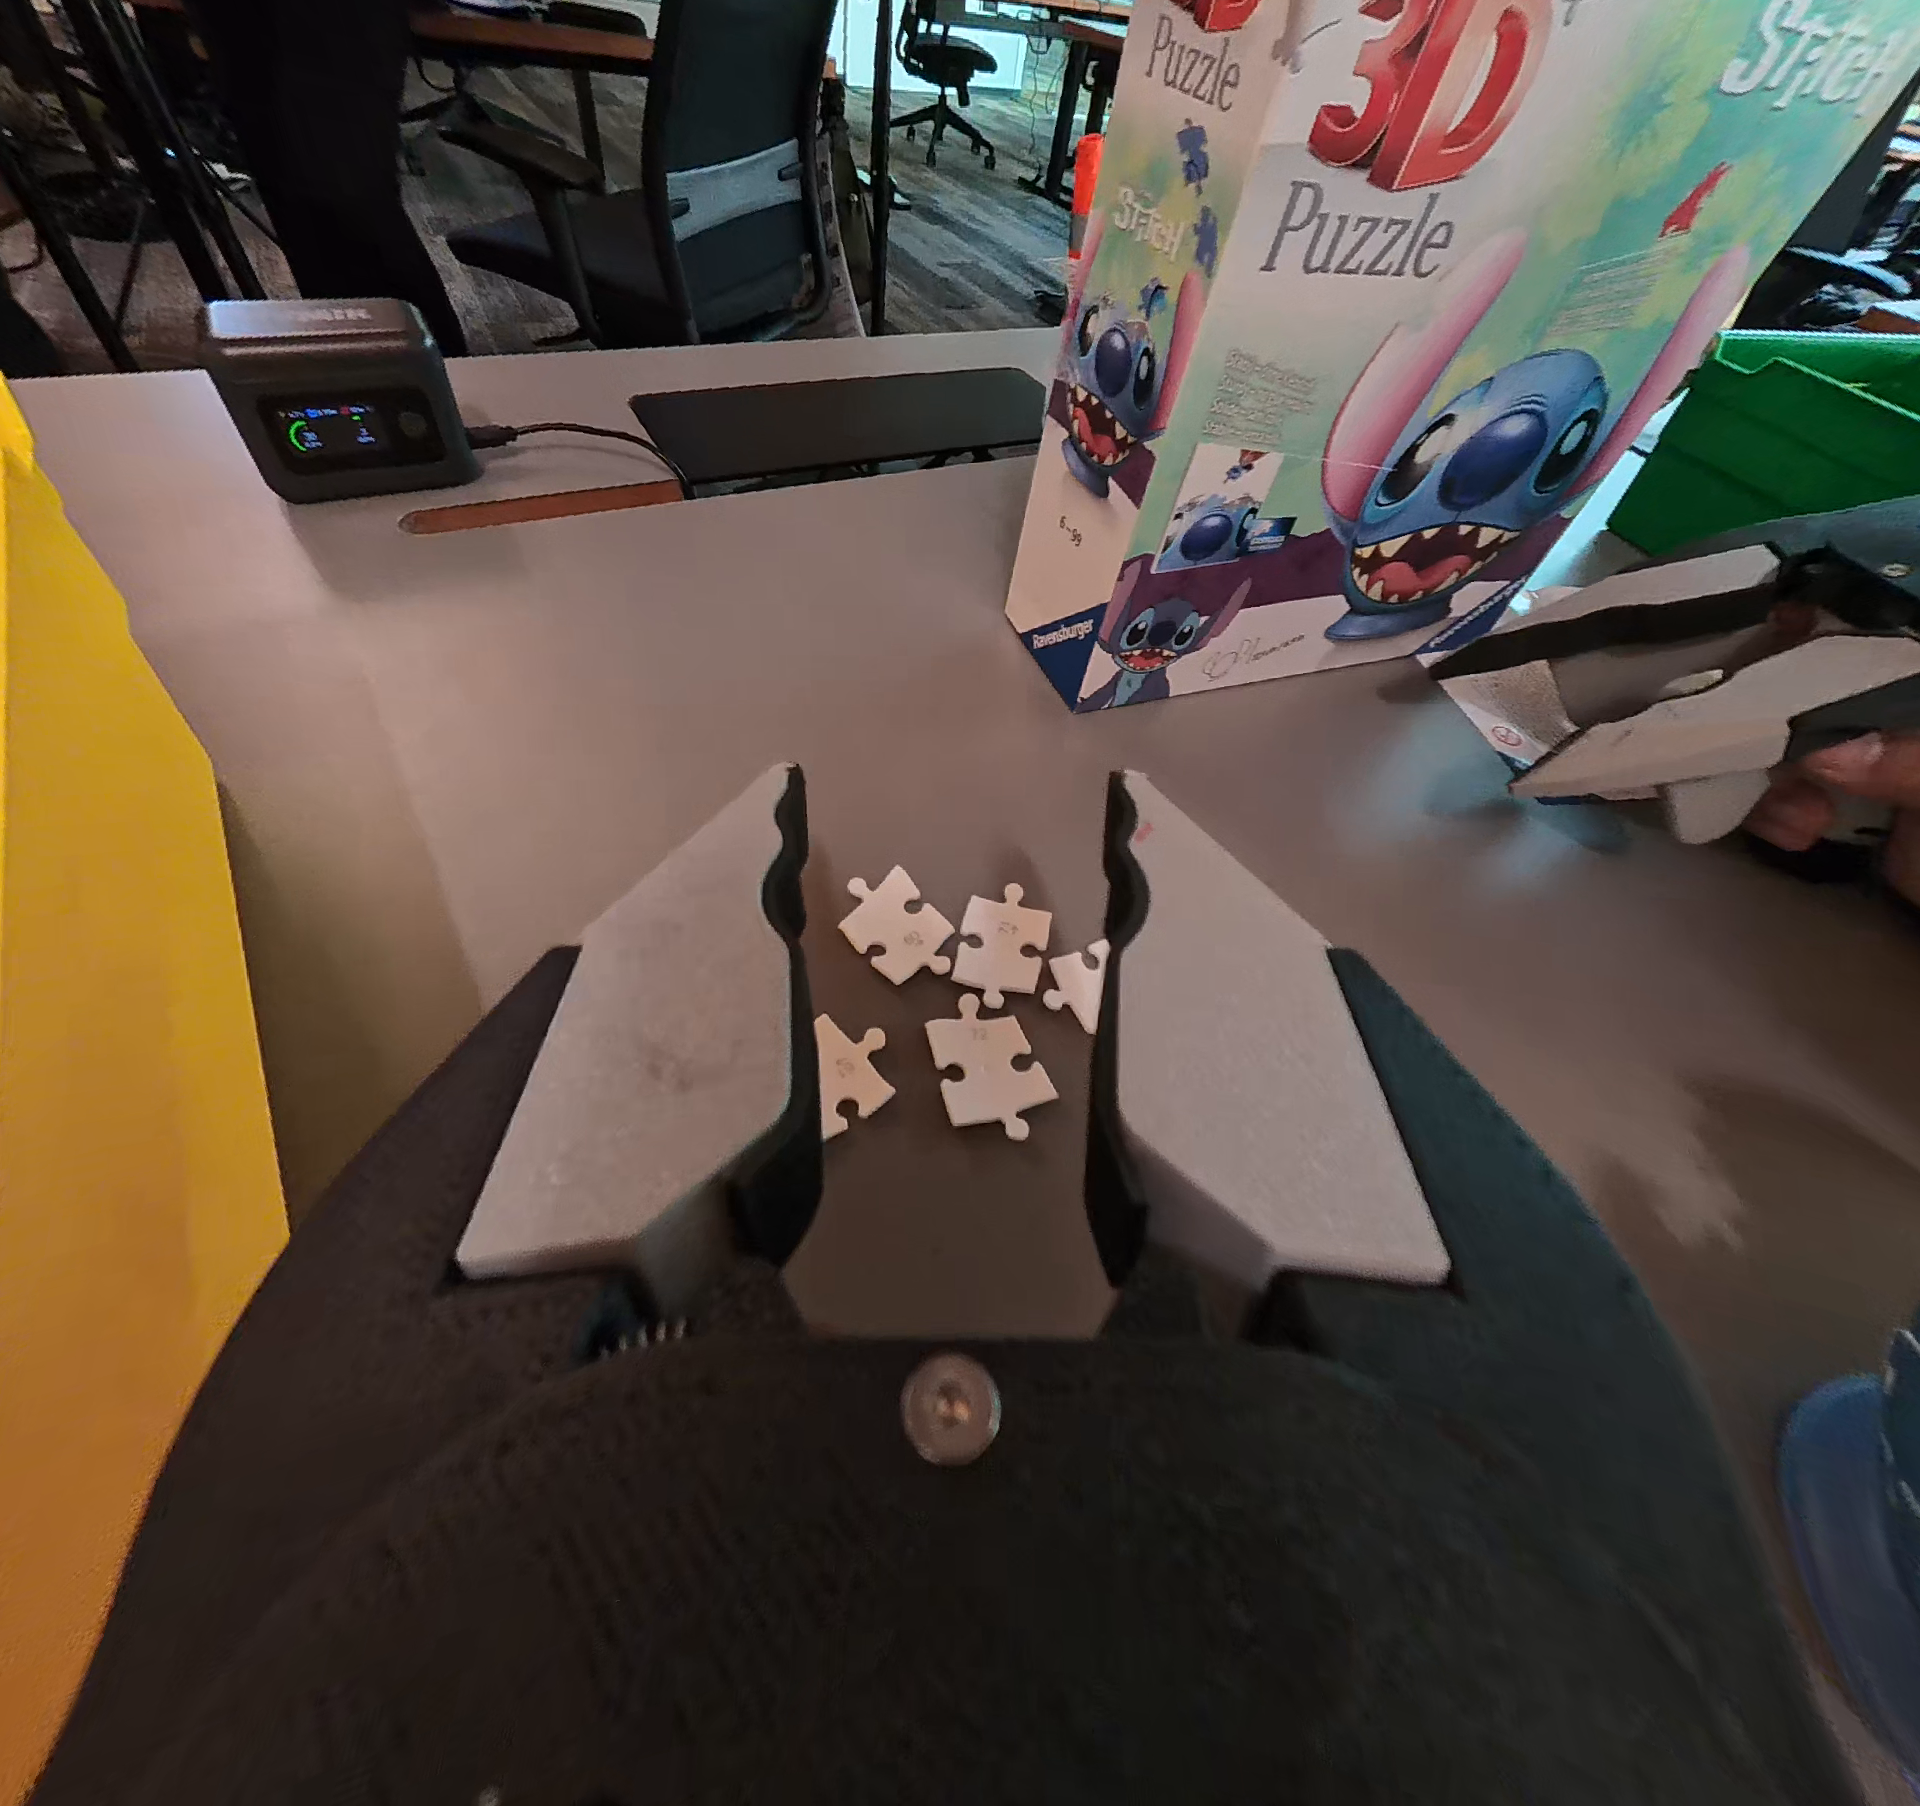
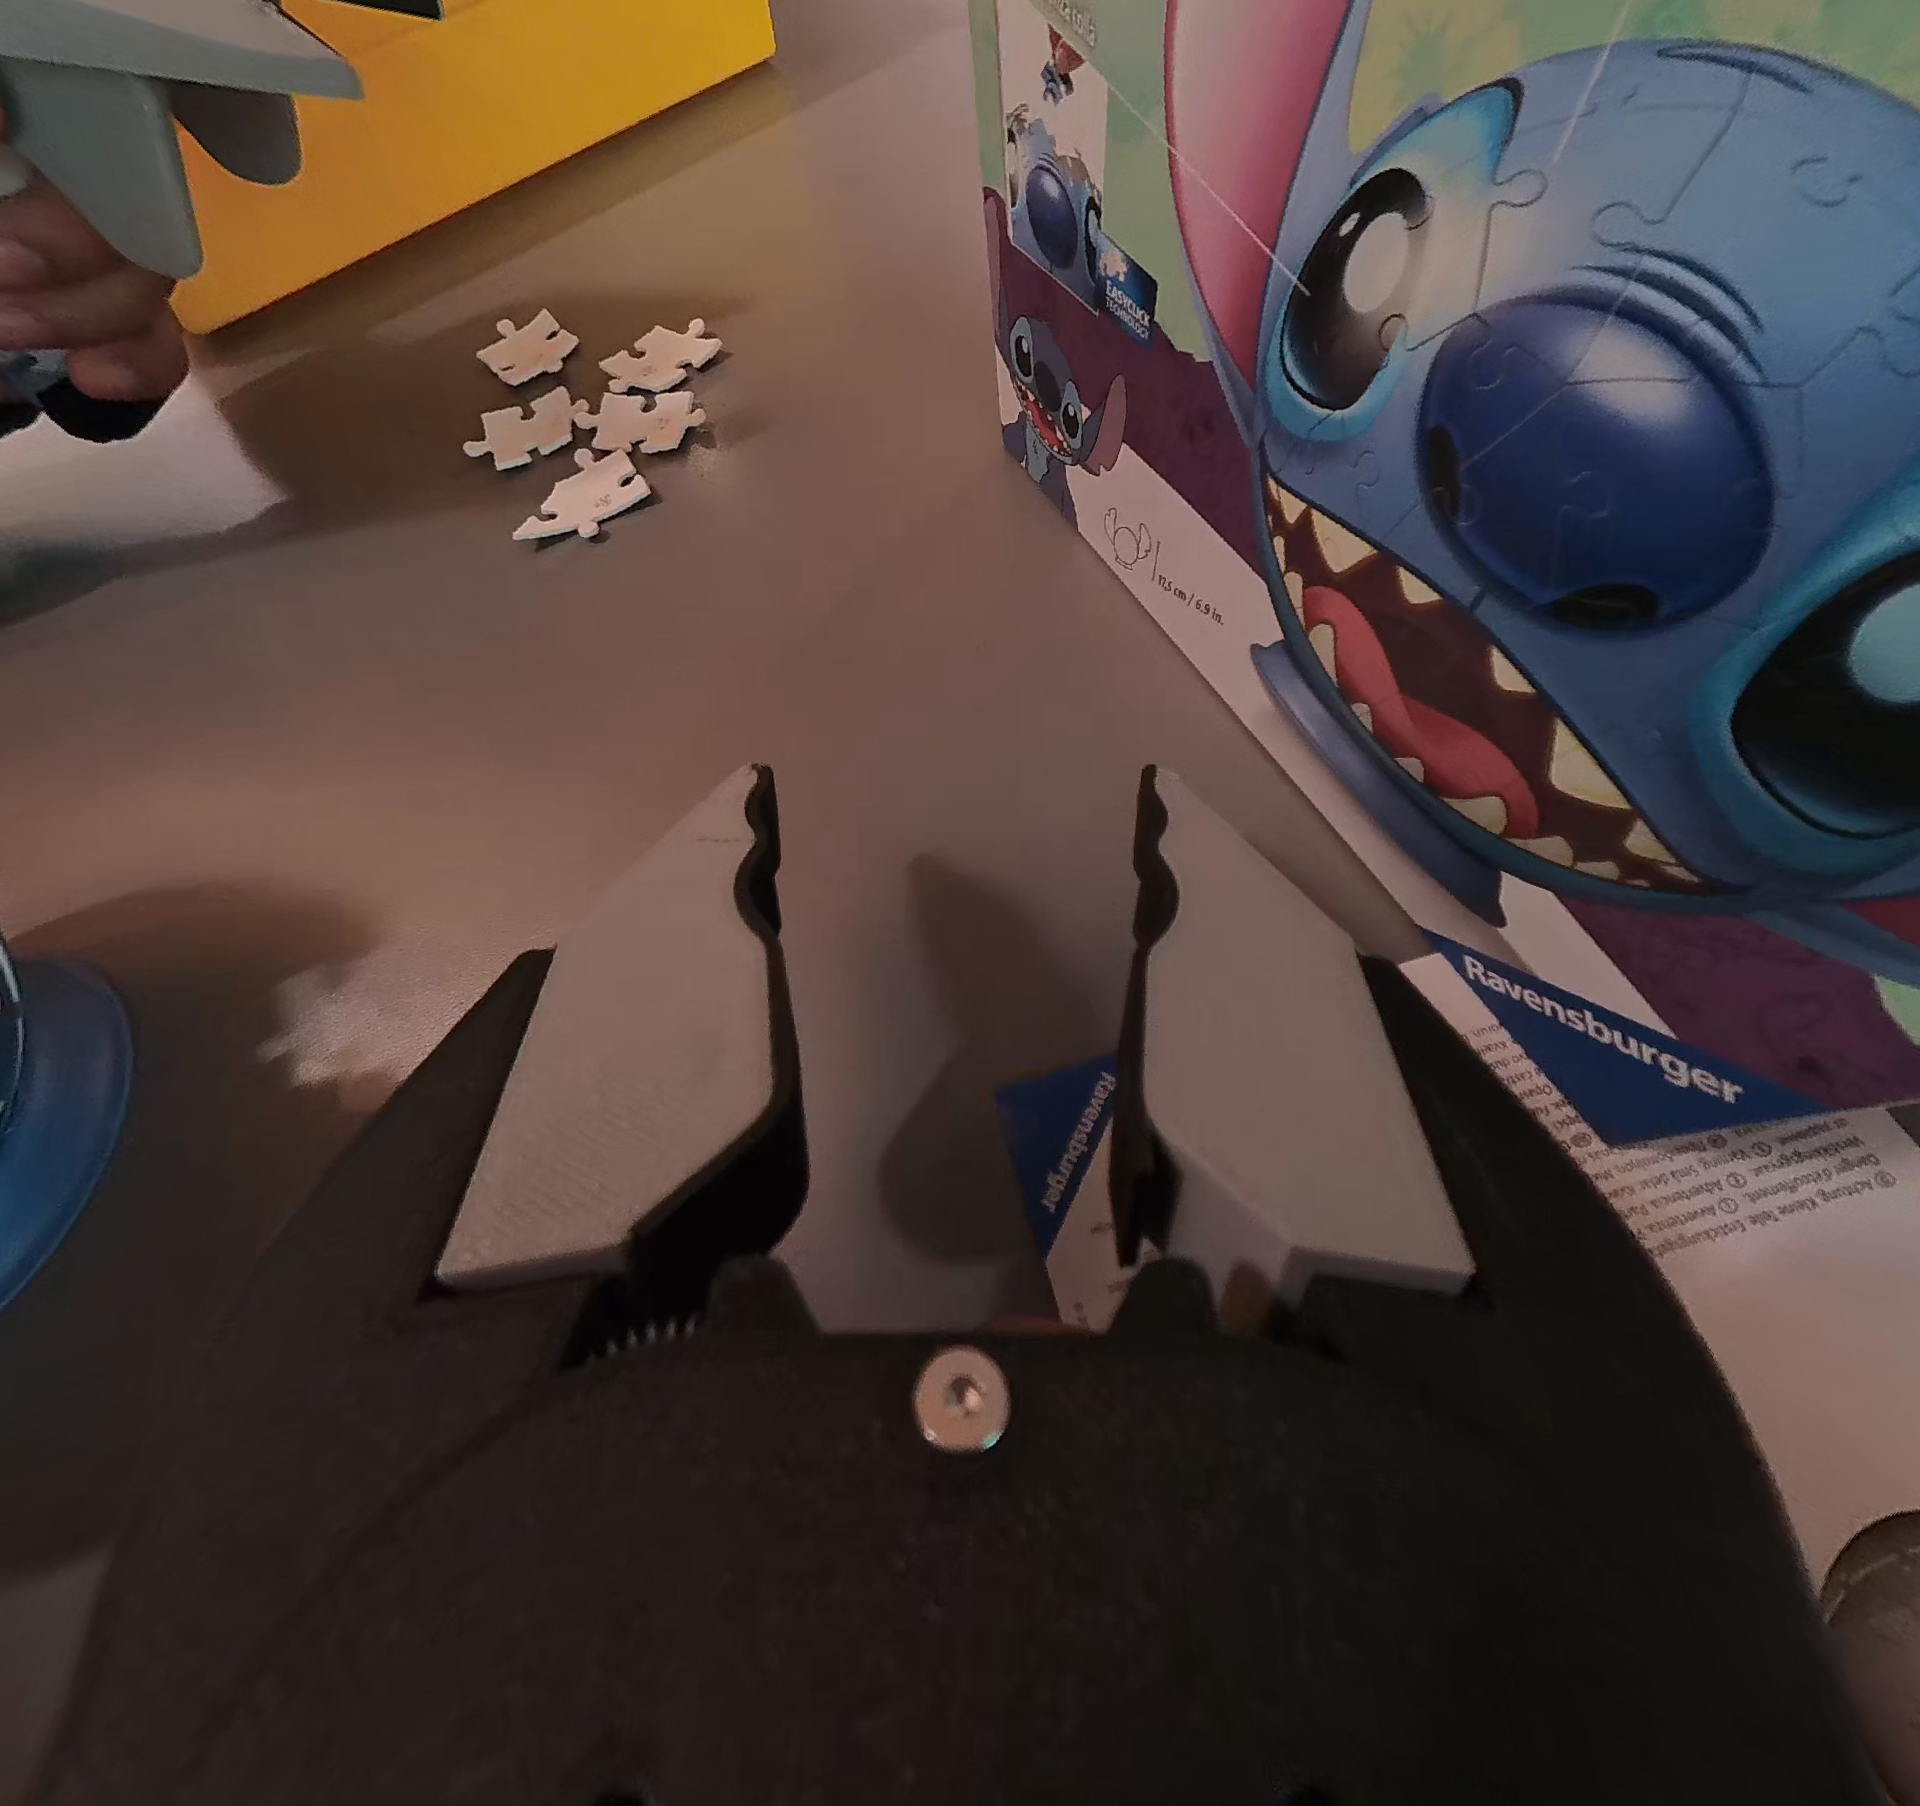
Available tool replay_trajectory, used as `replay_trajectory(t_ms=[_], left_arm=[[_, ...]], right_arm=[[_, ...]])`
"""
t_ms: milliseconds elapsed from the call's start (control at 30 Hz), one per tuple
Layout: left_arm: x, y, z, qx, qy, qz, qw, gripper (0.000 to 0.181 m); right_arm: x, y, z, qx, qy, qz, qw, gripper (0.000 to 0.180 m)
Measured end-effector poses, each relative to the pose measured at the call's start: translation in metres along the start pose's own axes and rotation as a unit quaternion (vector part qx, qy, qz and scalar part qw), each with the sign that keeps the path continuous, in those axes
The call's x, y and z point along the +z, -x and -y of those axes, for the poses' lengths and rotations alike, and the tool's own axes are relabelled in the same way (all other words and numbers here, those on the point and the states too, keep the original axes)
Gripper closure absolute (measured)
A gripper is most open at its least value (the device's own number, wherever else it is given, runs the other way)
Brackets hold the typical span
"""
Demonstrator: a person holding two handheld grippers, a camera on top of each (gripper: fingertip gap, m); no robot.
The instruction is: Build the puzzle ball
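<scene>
Five white puzzle pieces (image 1: 951, 1003) lie face down on the surface (image 1: 623, 676), between the wide-open, empty fingers of the left gripper (image 1: 954, 780). The right gripper (image 2: 954, 774) at 3 o'clock is open, empty. Flat pieces may slide instead of lifting.

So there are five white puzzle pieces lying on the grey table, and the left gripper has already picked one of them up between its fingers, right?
Not quite. The five puzzle pieces do lie loose on the grey table, but the left gripper holds none of them: its fingers are spread open with the pieces flat on the table between them. The left wrist view shows this.
</scene>
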State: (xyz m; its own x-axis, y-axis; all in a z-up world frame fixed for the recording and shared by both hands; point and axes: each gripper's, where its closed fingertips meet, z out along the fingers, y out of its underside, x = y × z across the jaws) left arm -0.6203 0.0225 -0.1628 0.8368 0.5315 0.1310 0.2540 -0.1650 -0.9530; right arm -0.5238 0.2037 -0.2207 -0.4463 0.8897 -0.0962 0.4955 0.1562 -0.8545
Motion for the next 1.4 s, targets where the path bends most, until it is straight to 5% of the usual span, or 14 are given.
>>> replay_trajectory(t_ms=[1400], left_arm=[[0.009,-0.028,-0.018,0.021,0.04,-0.043,0.998,0.123]], right_arm=[[-0.012,-0.003,0.006,-0.009,-0.025,-0.03,0.999,0.118]])
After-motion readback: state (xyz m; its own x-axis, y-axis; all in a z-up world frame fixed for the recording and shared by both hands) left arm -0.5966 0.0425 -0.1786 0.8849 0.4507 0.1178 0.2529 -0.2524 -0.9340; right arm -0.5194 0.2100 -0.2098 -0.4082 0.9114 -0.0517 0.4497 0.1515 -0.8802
